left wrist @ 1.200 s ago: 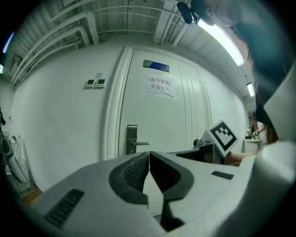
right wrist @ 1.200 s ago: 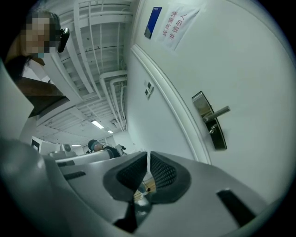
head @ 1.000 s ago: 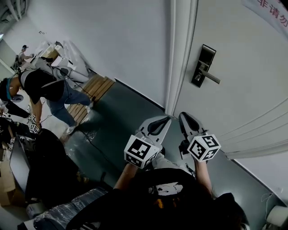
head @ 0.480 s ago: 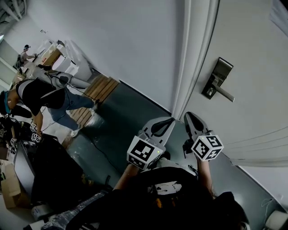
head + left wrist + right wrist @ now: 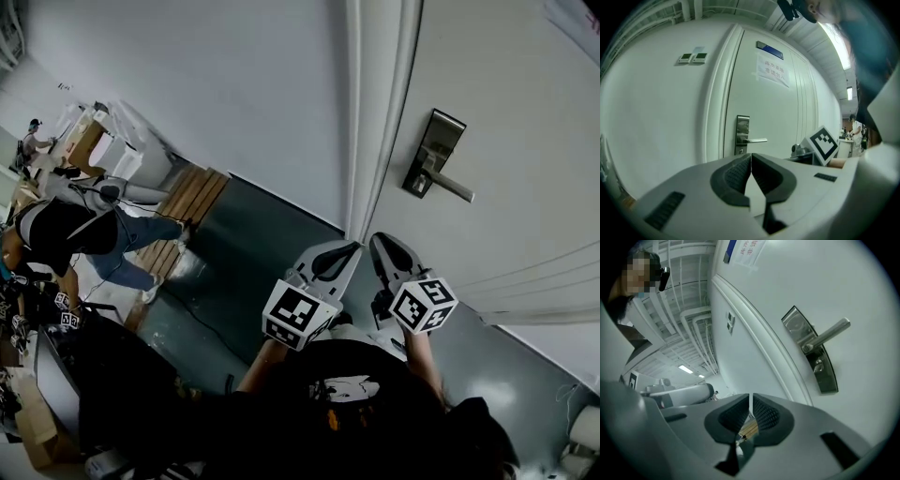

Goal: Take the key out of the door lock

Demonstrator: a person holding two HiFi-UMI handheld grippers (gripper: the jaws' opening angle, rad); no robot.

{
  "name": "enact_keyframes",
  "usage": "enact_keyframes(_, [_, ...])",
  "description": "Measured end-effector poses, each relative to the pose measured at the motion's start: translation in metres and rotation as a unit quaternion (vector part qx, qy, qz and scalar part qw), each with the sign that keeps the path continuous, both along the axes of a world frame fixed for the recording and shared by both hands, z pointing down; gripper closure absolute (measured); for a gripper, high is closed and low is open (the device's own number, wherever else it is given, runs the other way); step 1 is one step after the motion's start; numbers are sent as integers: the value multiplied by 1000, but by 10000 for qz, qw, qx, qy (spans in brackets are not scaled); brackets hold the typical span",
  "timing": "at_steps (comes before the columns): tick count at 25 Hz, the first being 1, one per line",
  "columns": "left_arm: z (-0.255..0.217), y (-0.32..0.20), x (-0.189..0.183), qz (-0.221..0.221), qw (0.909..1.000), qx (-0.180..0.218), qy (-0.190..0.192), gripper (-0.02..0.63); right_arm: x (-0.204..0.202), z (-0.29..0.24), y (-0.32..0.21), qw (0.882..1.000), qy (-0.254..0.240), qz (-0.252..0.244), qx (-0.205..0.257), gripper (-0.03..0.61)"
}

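Observation:
The white door (image 5: 506, 103) carries a dark metal lock plate (image 5: 433, 155) with a silver lever handle (image 5: 450, 187). In the right gripper view, a small metal piece (image 5: 817, 365) sits on the lock plate (image 5: 811, 350) under the lever; I cannot tell if it is the key. My left gripper (image 5: 349, 246) and right gripper (image 5: 382, 239) are side by side below the lock, apart from the door, both pointing toward it. The left gripper (image 5: 751, 154) is shut with nothing between its pads. The right gripper (image 5: 750, 397) is shut too, also holding nothing.
The white door frame (image 5: 370, 112) runs just left of the lock. A paper notice (image 5: 772, 69) hangs on the door and wall switches (image 5: 691, 57) sit left of the frame. Behind me a person (image 5: 66, 230) bends over near a wooden pallet (image 5: 192, 192) and white machines (image 5: 112, 150).
Both grippers have drifted slightly together in front of the door, staying shut and side by side. The person in the background has moved further toward the lower left.

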State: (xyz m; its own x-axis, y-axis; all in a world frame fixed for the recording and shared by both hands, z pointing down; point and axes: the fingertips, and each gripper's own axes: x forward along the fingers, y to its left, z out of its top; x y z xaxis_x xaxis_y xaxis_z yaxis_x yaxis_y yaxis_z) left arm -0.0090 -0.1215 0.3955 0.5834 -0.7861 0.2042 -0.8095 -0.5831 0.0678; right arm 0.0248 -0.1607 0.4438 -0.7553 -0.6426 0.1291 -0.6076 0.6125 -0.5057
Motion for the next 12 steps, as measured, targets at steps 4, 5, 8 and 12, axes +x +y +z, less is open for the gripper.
enact_keyframes(4, [7, -7, 22, 214, 9997, -68, -24, 603, 18, 6, 1, 9999, -3, 116, -43, 568])
enact_keyframes(5, [9, -8, 26, 250, 9996, -87, -42, 604, 22, 7, 0, 9999, -19, 148, -52, 568])
enact_keyframes(8, [9, -11, 37, 361, 9993, -98, -77, 604, 32, 6, -2, 9996, -81, 262, -36, 568])
enact_keyframes(12, [8, -9, 44, 466, 9988, -83, -137, 604, 43, 5, -3, 9988, -210, 453, 10, 568])
